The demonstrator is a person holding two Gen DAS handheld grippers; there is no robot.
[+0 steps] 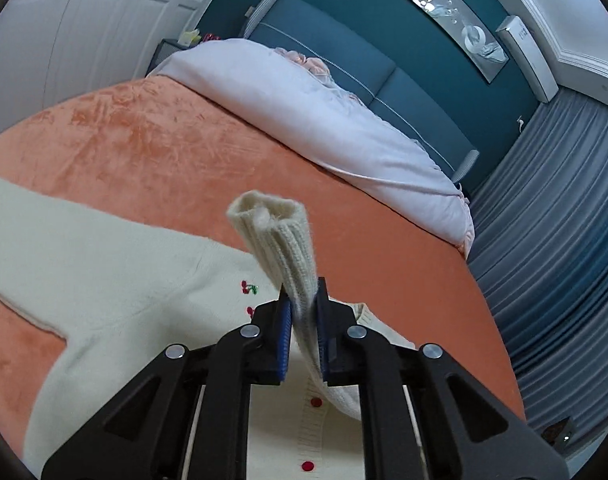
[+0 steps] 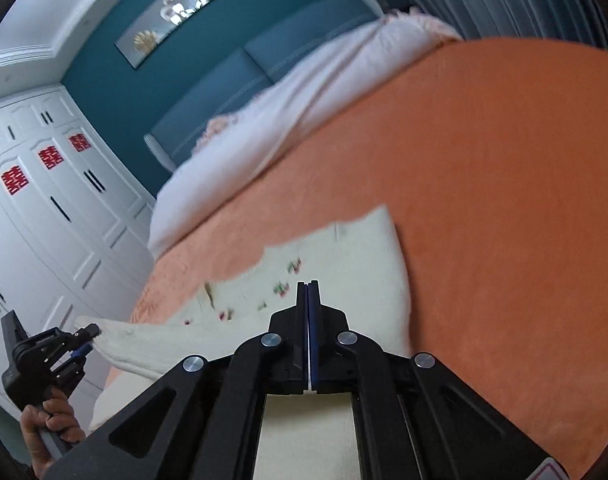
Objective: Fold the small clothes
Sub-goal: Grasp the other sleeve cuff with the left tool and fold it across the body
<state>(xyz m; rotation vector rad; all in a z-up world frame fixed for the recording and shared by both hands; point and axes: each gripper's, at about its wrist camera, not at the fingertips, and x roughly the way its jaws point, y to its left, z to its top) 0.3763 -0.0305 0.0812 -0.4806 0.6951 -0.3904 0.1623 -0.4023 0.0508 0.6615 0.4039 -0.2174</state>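
On the orange blanket [image 1: 164, 152], a cream cardigan [image 1: 104, 272] is lying spread flat. Its ribbed sleeve cuff [image 1: 276, 232] is standing up, pinched in the left gripper [image 1: 304, 316]. Above the cardigan's body, the right gripper [image 2: 309, 312] is hovering, jaws pressed together on nothing.
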